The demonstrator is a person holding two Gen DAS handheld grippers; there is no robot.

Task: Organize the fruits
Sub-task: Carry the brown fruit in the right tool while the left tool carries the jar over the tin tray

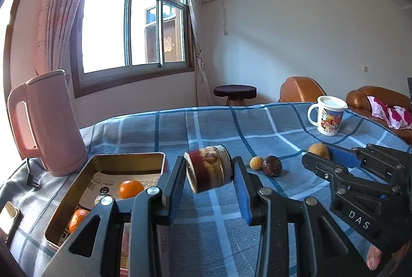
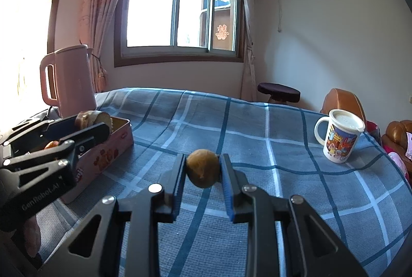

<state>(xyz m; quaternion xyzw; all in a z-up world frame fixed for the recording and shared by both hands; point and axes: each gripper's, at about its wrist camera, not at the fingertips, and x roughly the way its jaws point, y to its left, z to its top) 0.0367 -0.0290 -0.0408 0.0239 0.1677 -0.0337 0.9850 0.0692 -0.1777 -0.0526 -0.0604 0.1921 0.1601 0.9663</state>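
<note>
My left gripper (image 1: 209, 175) is shut on a short dark-red, cylinder-shaped piece of fruit (image 1: 209, 172), held above the cloth just right of the open tin box (image 1: 103, 161). The box holds two oranges (image 1: 130, 189) over printed paper. My right gripper (image 2: 203, 171) is shut on a round brown fruit (image 2: 203, 168) and holds it over the blue plaid cloth; it also shows in the left wrist view (image 1: 318, 150). A small yellow fruit (image 1: 256, 163) and a dark purple fruit (image 1: 272, 165) lie on the cloth between the grippers.
A pink kettle (image 1: 51, 122) stands behind the box at the left. A lidded cartoon mug (image 1: 328, 118) stands at the far right of the cloth. A phone (image 1: 9, 215) lies at the left edge. A stool (image 1: 234, 93) and brown sofa (image 1: 373, 97) are beyond the table.
</note>
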